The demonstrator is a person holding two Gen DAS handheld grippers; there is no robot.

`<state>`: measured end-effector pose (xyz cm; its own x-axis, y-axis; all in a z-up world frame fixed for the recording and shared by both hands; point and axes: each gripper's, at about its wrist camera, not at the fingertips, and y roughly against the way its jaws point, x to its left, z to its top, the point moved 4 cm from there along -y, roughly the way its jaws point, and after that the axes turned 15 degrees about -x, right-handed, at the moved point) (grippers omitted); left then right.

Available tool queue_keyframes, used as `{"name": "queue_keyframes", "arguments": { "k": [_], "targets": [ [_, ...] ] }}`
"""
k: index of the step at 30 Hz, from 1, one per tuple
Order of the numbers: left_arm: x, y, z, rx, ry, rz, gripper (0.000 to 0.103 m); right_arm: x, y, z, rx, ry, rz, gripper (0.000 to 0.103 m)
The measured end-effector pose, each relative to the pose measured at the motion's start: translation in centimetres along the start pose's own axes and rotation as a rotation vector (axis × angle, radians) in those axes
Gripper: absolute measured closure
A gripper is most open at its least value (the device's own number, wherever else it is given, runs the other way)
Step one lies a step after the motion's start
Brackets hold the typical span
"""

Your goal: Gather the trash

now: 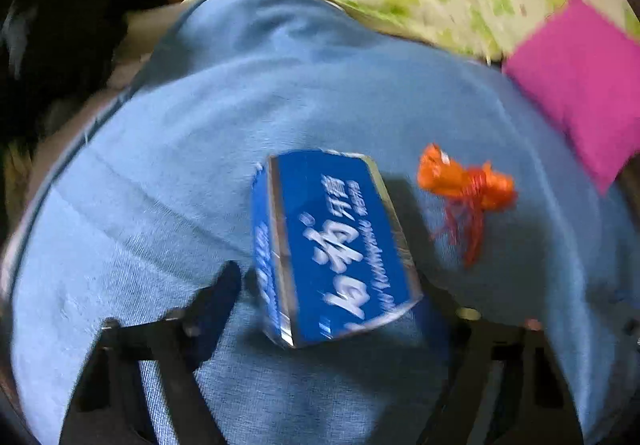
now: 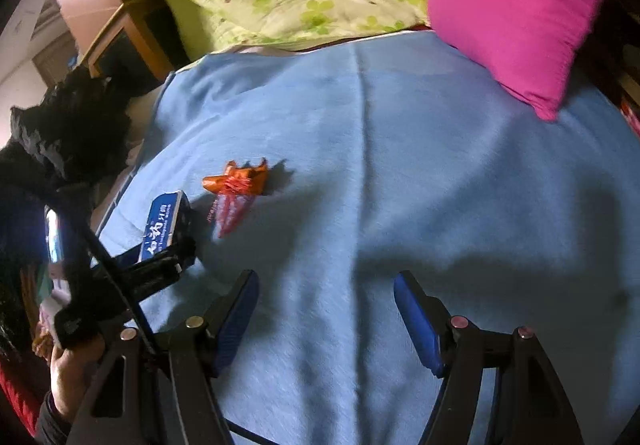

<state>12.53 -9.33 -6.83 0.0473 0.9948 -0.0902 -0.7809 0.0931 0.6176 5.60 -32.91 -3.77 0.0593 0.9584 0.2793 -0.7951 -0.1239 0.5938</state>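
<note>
My left gripper (image 1: pixel 332 285) has its jaws around the blue toothpaste box (image 1: pixel 332 245) on the blue blanket (image 2: pixel 400 165); contact is unclear. The box looks like light, crushable card; I'd grip its long sides. Right gripper (image 2: pixel 326 309) is agape, empty. The orange wrapper (image 2: pixel 240 181) lies nearby.

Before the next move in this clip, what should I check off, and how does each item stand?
1. Blue box sits between the jaws of the left gripper: ok.
2. Jaws pressing firmly on the blue box: cannot tell, the view is blurred.
3. Right gripper open with nothing between its jaws: ok.
4. Orange wrapper lies free on the blue blanket, apart from the box: ok.
5. Place to drop the trash in view: cannot tell.
</note>
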Motion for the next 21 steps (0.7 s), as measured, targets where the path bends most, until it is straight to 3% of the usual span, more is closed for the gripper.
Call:
{"name": "queue_keyframes", "arguments": {
  "k": [8, 16, 21],
  "targets": [
    [2.1, 1.3, 1.2, -0.045, 0.097, -0.035, 0.043, 5.2, -5.9, 2.7, 0.018, 0.087, 0.014, 0.03],
    [3.4, 2.0, 1.9, -0.074, 0.116, 0.023, 0.043, 8.5, -11.1, 3.4, 0.024, 0.011, -0.046, 0.029],
    [4.3, 2.3, 2.3, -0.086, 0.122, 0.043, 0.043, 9.6, -13.6, 2.7, 0.046, 0.049, -0.076, 0.029]
  ]
}}
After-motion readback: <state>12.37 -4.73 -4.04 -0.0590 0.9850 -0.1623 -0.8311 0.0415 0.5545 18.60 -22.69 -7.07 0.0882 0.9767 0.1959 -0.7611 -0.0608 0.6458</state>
